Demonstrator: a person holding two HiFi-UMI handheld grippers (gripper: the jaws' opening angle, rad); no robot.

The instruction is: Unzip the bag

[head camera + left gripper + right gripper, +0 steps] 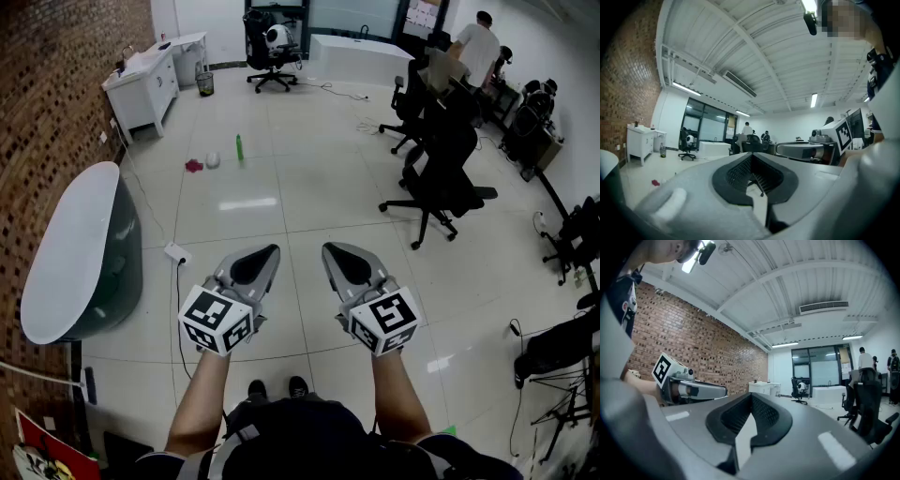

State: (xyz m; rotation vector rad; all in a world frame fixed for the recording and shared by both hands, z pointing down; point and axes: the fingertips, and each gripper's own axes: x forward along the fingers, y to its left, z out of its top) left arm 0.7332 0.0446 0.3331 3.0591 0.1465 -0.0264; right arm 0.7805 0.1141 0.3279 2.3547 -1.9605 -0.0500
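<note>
Pointing level: left tool (pixel 265 255), right tool (pixel 336 255), closed.

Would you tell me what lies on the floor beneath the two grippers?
Only glossy floor tiles and the person's black shoes show beneath the left gripper and right gripper. The tiles directly under the grippers and forearms are covered.

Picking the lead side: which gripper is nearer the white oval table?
Left. The left gripper is just right of the table; the right gripper is farther right, beyond the left one.
</note>
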